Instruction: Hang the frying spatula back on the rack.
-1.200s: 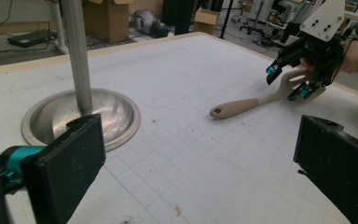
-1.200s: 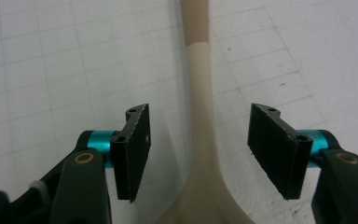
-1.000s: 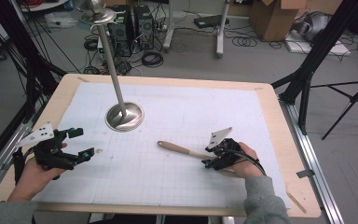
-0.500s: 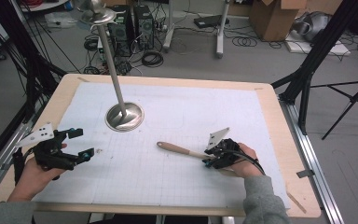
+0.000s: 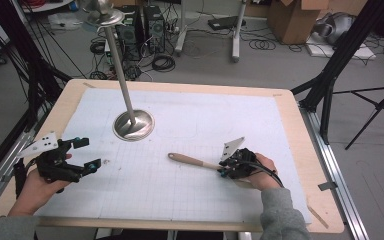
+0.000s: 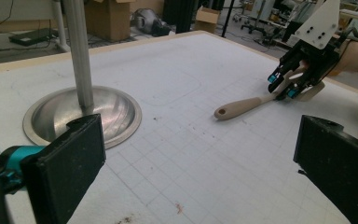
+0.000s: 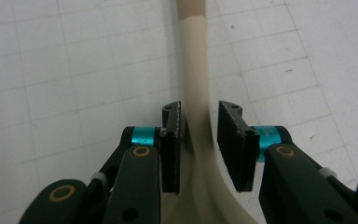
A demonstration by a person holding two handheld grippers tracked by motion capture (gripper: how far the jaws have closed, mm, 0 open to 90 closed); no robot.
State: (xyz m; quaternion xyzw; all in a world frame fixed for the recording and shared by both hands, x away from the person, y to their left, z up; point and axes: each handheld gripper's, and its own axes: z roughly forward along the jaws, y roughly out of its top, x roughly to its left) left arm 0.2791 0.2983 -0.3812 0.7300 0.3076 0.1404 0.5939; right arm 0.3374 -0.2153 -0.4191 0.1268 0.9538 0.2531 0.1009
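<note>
A pale spatula with a wooden handle (image 5: 192, 161) lies flat on the white gridded mat, handle end pointing left. My right gripper (image 5: 223, 170) straddles its pale neck (image 7: 193, 56). The jaws stand close on either side, with a thin gap on the right side, so the gripper (image 7: 199, 126) is narrowly open around it. The left gripper view shows the spatula (image 6: 242, 106) and that gripper (image 6: 282, 86) from across the table. My left gripper (image 5: 89, 152) hovers at the left of the mat, wide open and empty (image 6: 200, 163).
A metal stand with a round dished base (image 5: 134, 125) and a tall pole sits at the back left of the mat, its base (image 6: 116, 112) close ahead of the left gripper. The wooden table rim (image 5: 300, 120) frames the mat. Tripods and cables stand beyond.
</note>
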